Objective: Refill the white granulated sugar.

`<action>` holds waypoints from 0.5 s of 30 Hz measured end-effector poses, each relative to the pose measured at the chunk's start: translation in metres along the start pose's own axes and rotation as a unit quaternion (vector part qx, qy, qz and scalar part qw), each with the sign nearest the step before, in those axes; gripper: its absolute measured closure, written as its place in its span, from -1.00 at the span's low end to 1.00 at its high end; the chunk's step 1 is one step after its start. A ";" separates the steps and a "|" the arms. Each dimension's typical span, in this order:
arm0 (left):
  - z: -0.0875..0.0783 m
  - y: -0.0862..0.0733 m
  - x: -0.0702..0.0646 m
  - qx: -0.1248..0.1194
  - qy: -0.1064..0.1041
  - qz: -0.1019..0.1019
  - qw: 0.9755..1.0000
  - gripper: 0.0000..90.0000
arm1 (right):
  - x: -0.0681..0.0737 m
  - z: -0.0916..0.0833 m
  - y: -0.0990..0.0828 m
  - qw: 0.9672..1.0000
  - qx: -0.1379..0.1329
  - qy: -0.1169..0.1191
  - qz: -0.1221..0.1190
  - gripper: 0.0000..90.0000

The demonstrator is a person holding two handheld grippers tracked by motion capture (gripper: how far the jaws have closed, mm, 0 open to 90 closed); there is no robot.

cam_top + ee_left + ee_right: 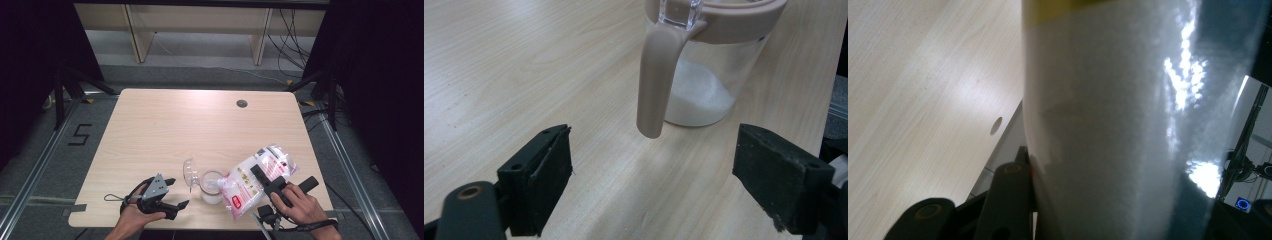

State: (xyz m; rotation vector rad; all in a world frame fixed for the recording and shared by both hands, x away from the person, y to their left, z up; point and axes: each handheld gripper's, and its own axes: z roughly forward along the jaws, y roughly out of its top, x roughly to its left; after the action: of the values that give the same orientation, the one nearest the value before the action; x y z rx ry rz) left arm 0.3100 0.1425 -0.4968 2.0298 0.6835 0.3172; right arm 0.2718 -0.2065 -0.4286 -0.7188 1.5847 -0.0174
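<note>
A clear jar with a pinkish rim and handle stands near the table's front edge, its clear lid flipped open to the left. White granules lie in its bottom. My right gripper is shut on a plastic bag of white granules, tilted with its lower corner over the jar's mouth. In the right gripper view the bag sits between the jaws. My left gripper rests open just left of the jar, its jaws wide apart and the handle in front of them.
The wooden table has a round cable hole at its far right. Its front edge runs close under both hands. Desk legs and cables stand on the floor beyond the table.
</note>
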 end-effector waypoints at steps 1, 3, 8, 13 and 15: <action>0.000 0.000 0.000 0.000 0.000 0.000 1.000 -0.66 | 0.000 0.000 0.000 1.000 0.000 0.003 0.000 0.47; 0.000 0.000 0.000 0.000 0.000 -0.002 1.000 -0.66 | 0.000 -0.001 0.000 1.000 0.002 0.001 -0.004 0.47; 0.000 0.000 0.000 0.000 0.002 0.001 1.000 -0.66 | -0.001 0.000 0.000 1.000 0.001 0.003 -0.012 0.48; 0.000 0.000 0.000 -0.002 0.001 0.000 1.000 -0.66 | 0.000 -0.001 0.000 1.000 0.002 0.002 -0.003 0.49; 0.000 0.000 0.000 -0.001 0.001 0.000 1.000 -0.66 | 0.000 -0.001 0.000 1.000 0.002 0.002 -0.002 0.49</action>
State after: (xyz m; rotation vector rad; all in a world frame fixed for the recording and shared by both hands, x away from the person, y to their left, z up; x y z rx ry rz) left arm 0.3099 0.1424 -0.4970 2.0274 0.6833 0.3204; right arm 0.2711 -0.2071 -0.4282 -0.7198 1.5861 -0.0254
